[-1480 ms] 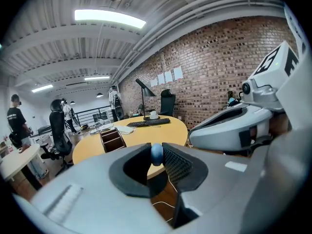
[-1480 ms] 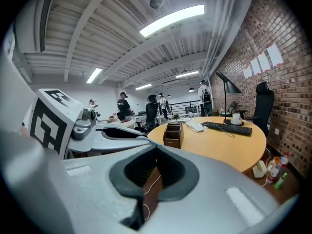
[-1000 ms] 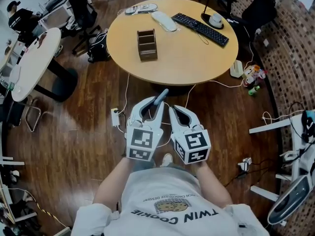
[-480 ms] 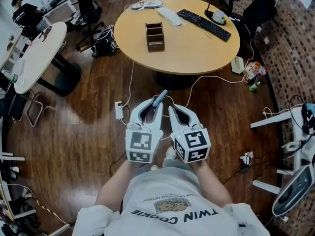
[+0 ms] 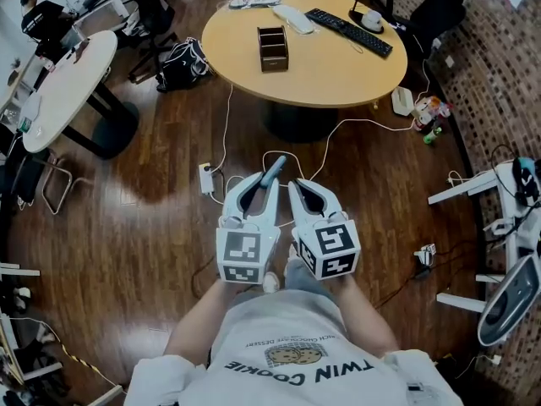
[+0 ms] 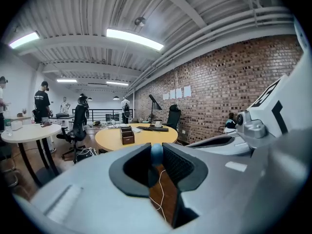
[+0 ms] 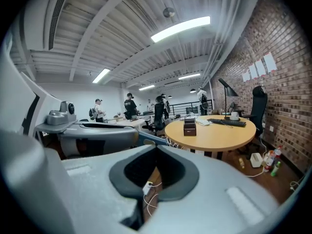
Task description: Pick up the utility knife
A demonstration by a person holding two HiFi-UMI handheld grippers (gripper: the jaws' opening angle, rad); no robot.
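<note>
With the slim blue-grey utility knife (image 5: 273, 172) clamped in the left gripper's (image 5: 260, 191) jaws at frame centre, over the dark wooden floor (image 5: 144, 227), the grip should be firm, tip pointing away, the right gripper (image 5: 309, 194), jaws together and empty, held clear.

Most of the utility knife (image 5: 273, 171) is hidden inside the left tongs (image 5: 264, 183); only its rounded end shows.

Well ahead of the left claw (image 5: 264, 186), the round tabletop (image 5: 321, 74) carries a wooden organiser (image 5: 273, 49), a black keyboard (image 5: 349, 30) and a lamp base (image 5: 369, 20).
</note>
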